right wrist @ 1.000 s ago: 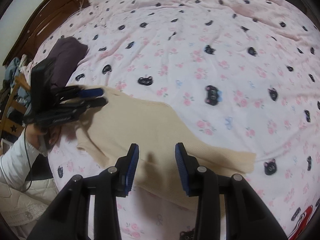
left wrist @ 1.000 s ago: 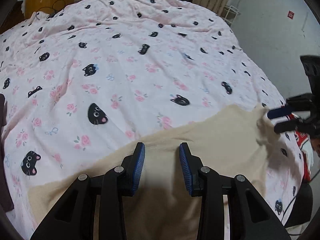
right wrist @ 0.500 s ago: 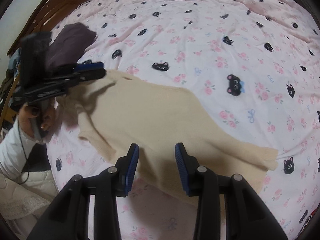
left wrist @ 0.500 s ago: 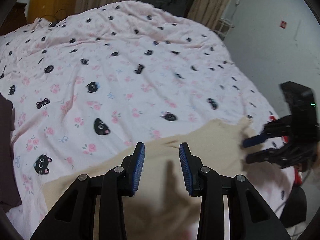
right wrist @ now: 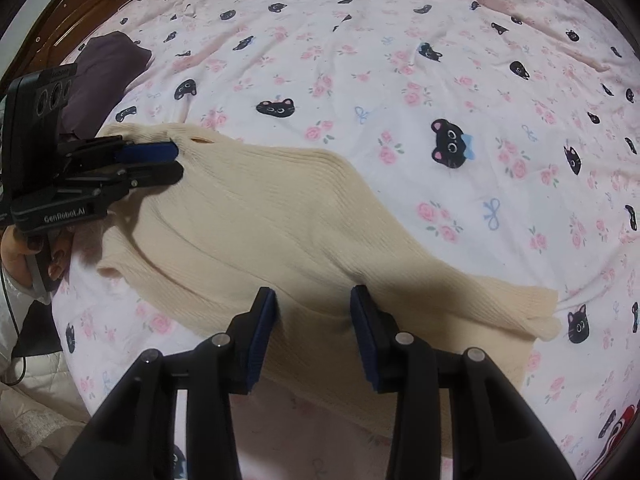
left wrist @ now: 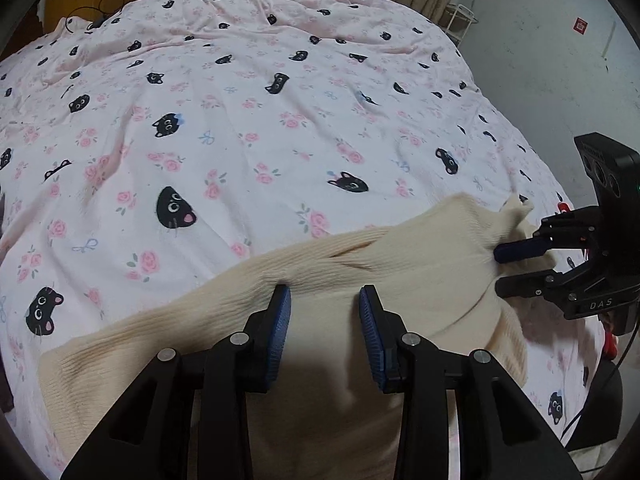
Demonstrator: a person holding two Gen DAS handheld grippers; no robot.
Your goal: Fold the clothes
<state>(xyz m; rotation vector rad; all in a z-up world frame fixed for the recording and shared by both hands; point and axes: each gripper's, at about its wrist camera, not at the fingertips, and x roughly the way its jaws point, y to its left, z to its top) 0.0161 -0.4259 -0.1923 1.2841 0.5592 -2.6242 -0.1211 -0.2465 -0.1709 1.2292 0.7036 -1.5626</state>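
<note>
A: What does the garment look like?
B: A cream ribbed knit sweater point(right wrist: 256, 216), spread flat on the pink cat-print bedspread point(left wrist: 248, 120).

A: And the grippers?
B: The left gripper point(left wrist: 323, 300) and the right gripper point(right wrist: 313, 298) each stand partly open, tips down at the knit directly below them; whether they pinch it, I cannot tell.

A: Beyond them?
B: Past the sweater, a dark purple garment point(right wrist: 104, 64) lies near the headboard.
</note>
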